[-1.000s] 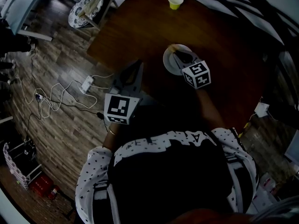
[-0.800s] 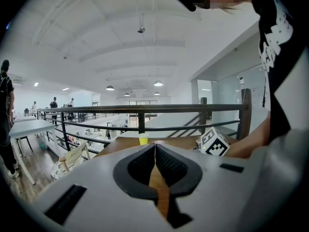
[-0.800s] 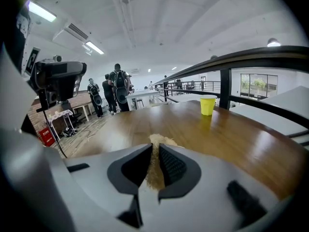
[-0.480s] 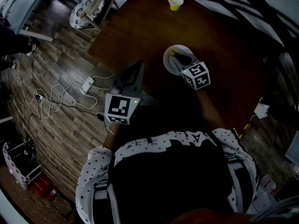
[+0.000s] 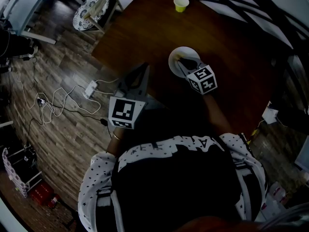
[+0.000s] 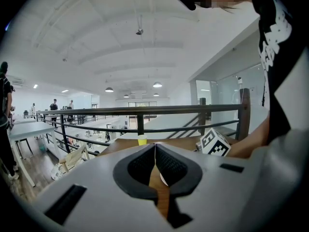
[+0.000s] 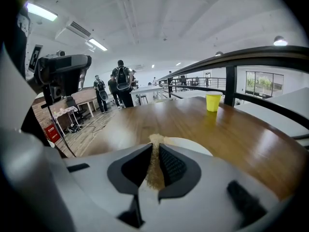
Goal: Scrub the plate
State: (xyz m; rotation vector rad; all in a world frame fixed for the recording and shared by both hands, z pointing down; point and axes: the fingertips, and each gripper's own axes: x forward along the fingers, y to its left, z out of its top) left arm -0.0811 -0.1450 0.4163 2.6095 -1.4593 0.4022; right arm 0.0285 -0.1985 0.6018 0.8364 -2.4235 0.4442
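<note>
Plate (image 7: 194,147) lies under scrubber (image 7: 155,167) in right gripper (image 7: 155,148).

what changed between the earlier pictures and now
The right tool, shut on the tan scrub pad, drew the pad slightly back toward the person, from the far rim of the white plate toward its middle. Nothing was taken hold of or let go. The left tool stayed shut and empty, and the plate and the yellow cup kept their places.

head: steeply down on table (image 5: 145,23) | gripper views: low, level, sharing plate (image 7: 190,145), yellow cup (image 7: 213,102)
</note>
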